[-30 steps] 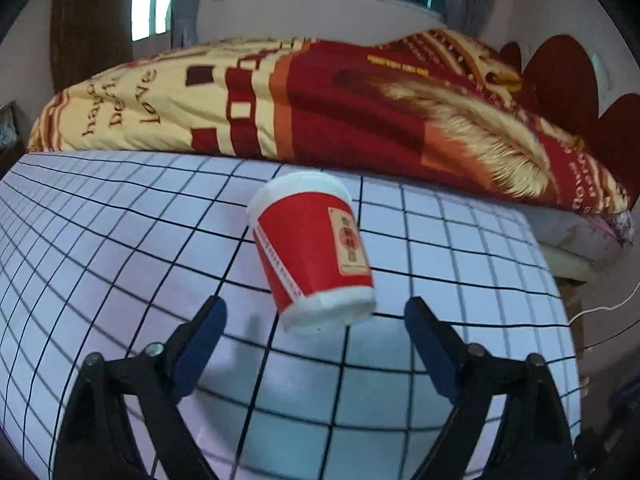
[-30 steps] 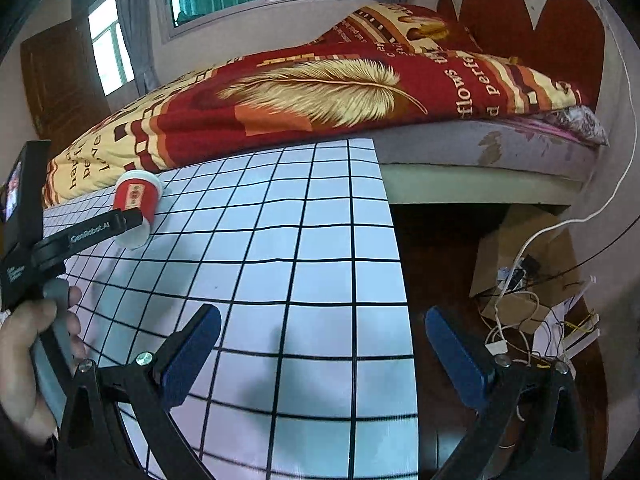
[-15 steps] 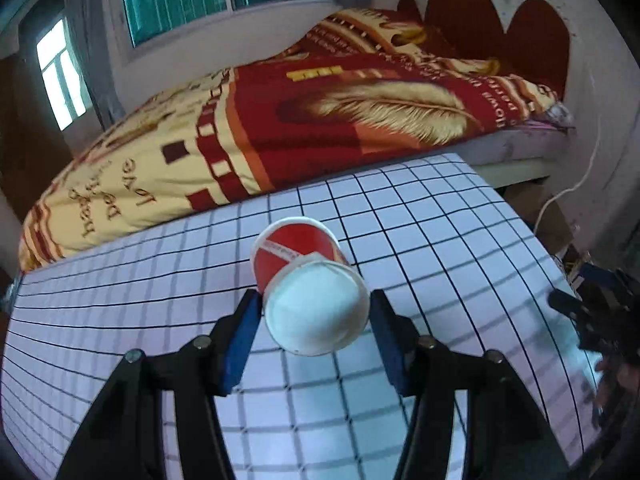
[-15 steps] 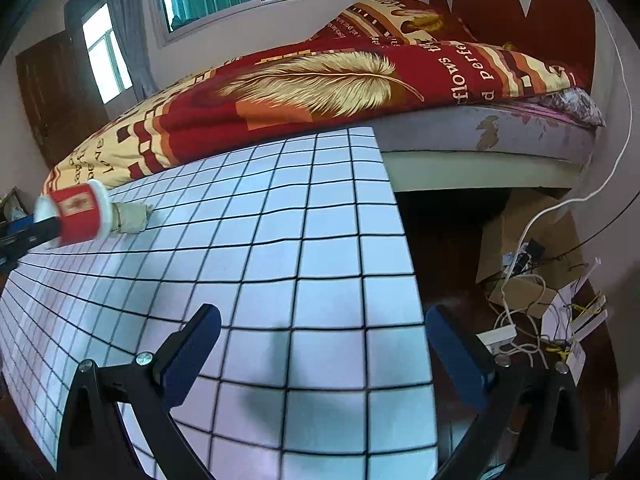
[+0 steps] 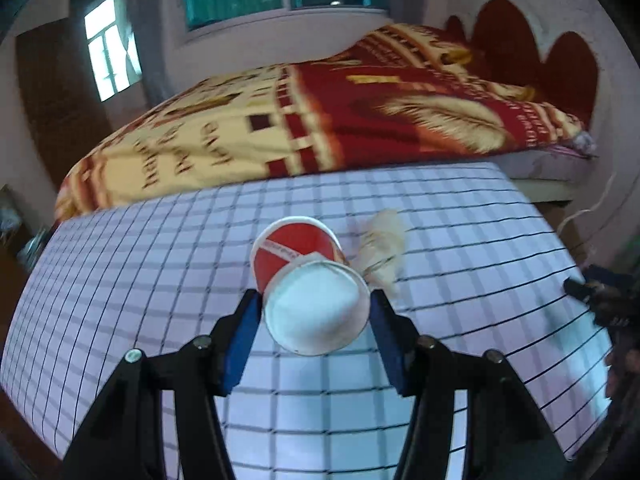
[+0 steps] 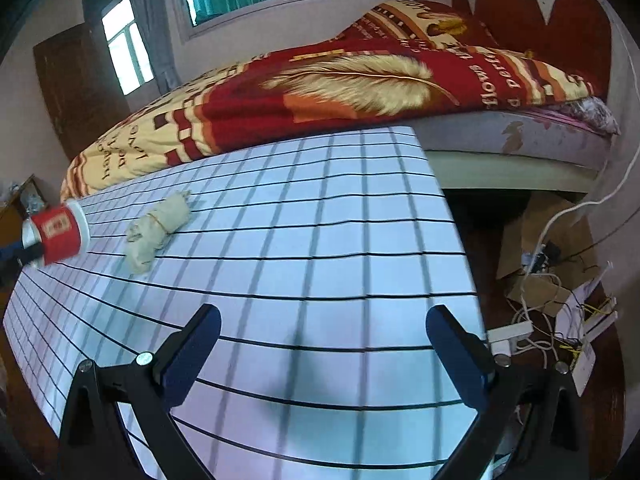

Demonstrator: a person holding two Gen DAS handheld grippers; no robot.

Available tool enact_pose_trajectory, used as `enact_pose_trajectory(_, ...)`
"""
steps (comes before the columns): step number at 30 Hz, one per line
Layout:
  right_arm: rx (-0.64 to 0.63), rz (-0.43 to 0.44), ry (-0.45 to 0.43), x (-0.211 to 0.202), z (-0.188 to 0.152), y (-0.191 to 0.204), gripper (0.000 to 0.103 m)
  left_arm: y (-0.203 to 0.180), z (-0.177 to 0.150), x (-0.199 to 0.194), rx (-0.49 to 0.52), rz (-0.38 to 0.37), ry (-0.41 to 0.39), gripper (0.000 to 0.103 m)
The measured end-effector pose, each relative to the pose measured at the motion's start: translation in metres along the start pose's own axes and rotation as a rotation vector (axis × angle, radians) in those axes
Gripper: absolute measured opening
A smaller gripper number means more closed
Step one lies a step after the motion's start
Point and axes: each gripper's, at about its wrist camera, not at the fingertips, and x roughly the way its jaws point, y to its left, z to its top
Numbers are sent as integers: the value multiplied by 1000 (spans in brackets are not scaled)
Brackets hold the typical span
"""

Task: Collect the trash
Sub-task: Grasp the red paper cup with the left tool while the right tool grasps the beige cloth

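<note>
We grip the red paper cup in our left gripper, while the crumpled tissue lies lengthwise far ahead-left of our empty, spread right gripper, nearer the left.

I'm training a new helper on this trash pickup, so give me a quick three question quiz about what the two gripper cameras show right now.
1. True or false: the left gripper is clamped on the red and white paper cup.
2. Multiple choice: the right gripper holds A) a cup, B) a rag, C) nothing.
3. Short answer: what piece of trash lies on the checked tablecloth, and what binds it?

Key
1. True: both blue pads press the cup's sides, and the right wrist view shows it lifted clear of the cloth.
2. C: its jaws stand wide apart over bare cloth.
3. A crumpled beige bundle, tied round with a rubber band.
</note>
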Motion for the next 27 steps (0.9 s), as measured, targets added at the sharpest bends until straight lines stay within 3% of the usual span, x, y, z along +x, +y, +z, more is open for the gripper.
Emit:
enact_pose_trajectory(7,-68,53,-8,14,14,63,103,52,-31,23,-103,80,18,56)
enact_pose_trajectory(19,-206,91,22,83,39,198,99,110,-35,54,-199,103,-4,56)
enact_pose_trajectory(25,-188,43,96,129,50,225,79,120,-29,63,-225,101,-18,56)
enact_pose_trajectory(27,-176,24,124,141,50,224,54,120,-28,64,-221,97,-17,56)
